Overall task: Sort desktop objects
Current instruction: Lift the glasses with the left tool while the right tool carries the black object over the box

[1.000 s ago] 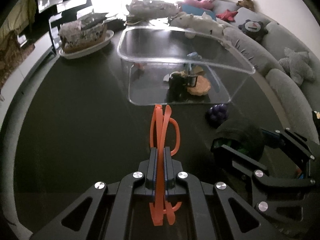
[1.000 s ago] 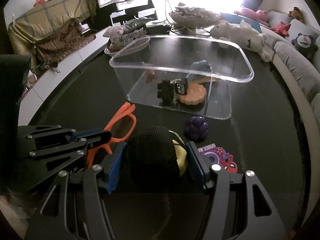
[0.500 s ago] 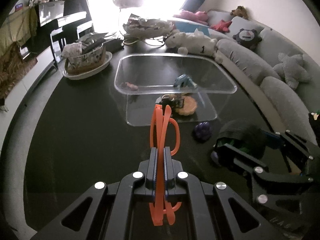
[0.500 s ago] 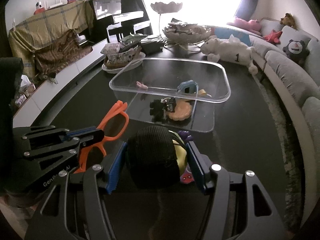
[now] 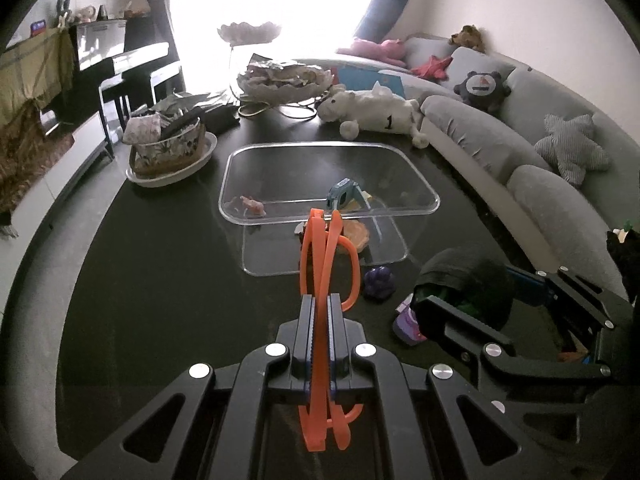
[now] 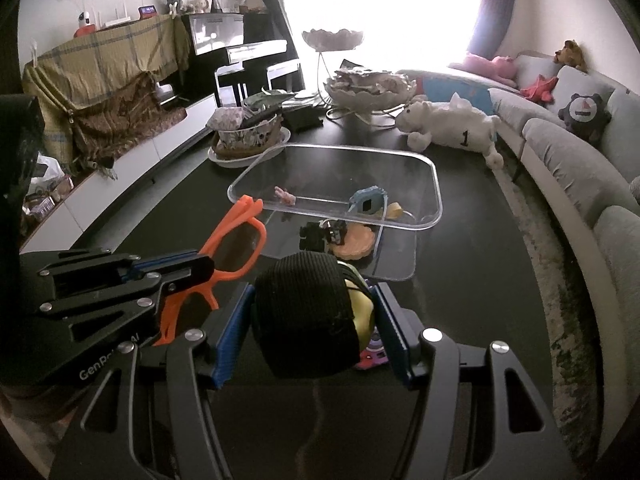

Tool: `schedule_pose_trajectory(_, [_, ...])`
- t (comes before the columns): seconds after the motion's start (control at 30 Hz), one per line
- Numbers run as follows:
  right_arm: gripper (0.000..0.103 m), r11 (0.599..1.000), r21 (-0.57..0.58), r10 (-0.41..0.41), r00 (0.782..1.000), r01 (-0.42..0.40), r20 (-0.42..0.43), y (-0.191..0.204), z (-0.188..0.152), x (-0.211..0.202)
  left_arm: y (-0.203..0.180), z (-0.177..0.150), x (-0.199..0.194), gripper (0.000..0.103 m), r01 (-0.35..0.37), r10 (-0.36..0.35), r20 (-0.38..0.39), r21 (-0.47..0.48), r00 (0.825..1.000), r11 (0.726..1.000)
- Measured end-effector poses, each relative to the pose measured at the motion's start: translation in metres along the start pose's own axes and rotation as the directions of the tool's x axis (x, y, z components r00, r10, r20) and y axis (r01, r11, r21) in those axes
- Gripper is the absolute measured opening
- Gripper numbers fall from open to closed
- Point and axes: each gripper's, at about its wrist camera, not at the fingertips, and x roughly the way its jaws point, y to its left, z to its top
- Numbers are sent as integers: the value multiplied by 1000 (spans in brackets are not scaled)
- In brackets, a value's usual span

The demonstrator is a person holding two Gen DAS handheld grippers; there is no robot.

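My left gripper (image 5: 319, 312) is shut on folded orange glasses (image 5: 326, 252), held above the dark table short of the clear plastic bin (image 5: 424, 204). From the right wrist view the same orange glasses (image 6: 236, 252) stick out of the left gripper (image 6: 200, 266). My right gripper (image 6: 314, 320) is shut on a yellow doll in a black knit hat (image 6: 308, 304), also raised; the doll (image 5: 464, 280) appears at right in the left wrist view. The bin (image 6: 434, 176) holds several small toys. A purple grape toy (image 5: 379, 282) and a purple card (image 5: 406, 318) lie on the table.
A basket on a white plate (image 5: 168, 148) sits left of the bin. A white bowl stand (image 5: 280, 80) and a white plush (image 5: 376, 114) are at the table's far end. A grey sofa (image 5: 560, 200) curves along the right. A piano (image 6: 236, 56) stands at back left.
Both grippers have risen and drawn back from the bin with their objects still held; the bin and table now look smaller and farther below.
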Motion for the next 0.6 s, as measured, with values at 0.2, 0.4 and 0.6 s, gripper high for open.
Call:
schedule_pose_trajectory(0.2, [57, 1000, -6, -9, 999, 10, 38, 0, 7, -15, -4, 8, -12, 5, 3, -3, 27, 1, 1000, 1000])
schedule_pose_trajectory(0.4, [57, 1000, -16, -16, 996, 17, 86, 0, 19, -33, -6, 18, -25, 5, 9, -8, 55, -7, 998, 1000])
schedule_pose_trajectory(0.6, [57, 1000, -21, -17, 994, 19, 109, 0, 28, -42, -9, 28, -35, 5, 14, -13, 77, -11, 997, 1000])
